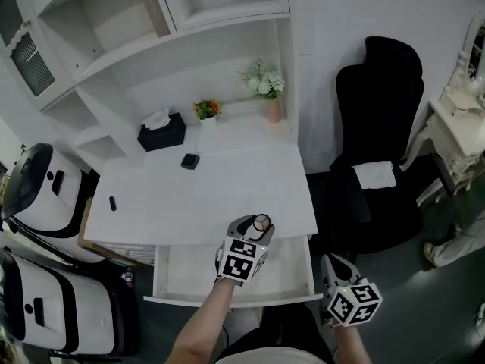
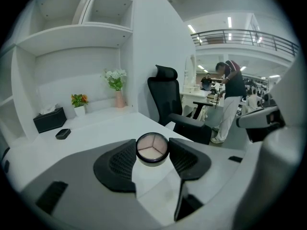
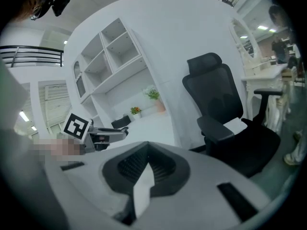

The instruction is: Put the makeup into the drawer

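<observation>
right gripper (image 3: 146, 150): jaws clenched on each other with nothing between them. it hangs low, just off the drawer's right front corner, so a careless swing could knock the drawer front and push it shut.
drawer (image 1: 227, 300): pulled out under the desk, and its white floor looks bare. the front rim is the edge nearest the person. a release made too far forward could land the makeup on that rim and tip it over the edge.
left gripper (image 1: 254, 230): grasping the compact, held above the back of the open drawer, close to the desk's front edge.
compact (image 2: 152, 148): the task's makeup; round, black-rimmed, with three pale pans facing up. it is pinched by its rim between the two pads, out near the tips. a round rim gives the pads only a narrow hold, so i judge it could pivot or squirt out if the wrist tilts. no lid shows over the pans, so a fall could crack the powder.
desk (image 1: 204, 203): its front lip sits just beside the grip. lowering without first clearing that lip could catch the compact or the jaws on it.
small black case (image 1: 190, 161): lies on the desk well behind the grip. it may be makeup too, i cannot tell, and it could be overlooked.
tissue box (image 1: 161, 132): at the back of the desk, well apart, no risk.
chair (image 1: 379, 150): off to the right, apart from both grippers.
</observation>
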The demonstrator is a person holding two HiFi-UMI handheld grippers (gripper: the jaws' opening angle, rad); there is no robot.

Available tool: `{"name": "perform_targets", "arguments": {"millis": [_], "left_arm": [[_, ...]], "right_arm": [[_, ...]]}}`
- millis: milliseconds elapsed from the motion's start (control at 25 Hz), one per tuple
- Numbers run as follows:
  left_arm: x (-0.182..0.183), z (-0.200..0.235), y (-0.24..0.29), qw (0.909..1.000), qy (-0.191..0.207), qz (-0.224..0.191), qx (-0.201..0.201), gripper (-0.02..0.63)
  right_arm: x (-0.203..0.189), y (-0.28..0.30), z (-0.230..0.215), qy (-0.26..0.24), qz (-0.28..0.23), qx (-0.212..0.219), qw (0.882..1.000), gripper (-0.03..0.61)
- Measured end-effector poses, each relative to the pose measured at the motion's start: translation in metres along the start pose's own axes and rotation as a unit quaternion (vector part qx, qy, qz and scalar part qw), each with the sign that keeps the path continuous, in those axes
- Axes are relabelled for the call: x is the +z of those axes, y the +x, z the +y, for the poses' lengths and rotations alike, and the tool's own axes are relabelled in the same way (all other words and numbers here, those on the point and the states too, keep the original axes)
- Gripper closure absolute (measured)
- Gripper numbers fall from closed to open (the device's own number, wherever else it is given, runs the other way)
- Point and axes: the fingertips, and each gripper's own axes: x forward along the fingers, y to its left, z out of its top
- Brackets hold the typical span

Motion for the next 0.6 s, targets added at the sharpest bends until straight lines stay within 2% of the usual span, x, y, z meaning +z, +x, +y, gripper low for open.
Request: {"name": "perform_targets", "arguments": {"millis": [600], "left_arm": [[-0.056,-0.035,-0.041,0.9986,0.016,0.013,-0.048,0.396]], "right_arm": [[-0.028,-0.028,0.036,0.000,-0.014,-0.019,1.000,0.576]]}}
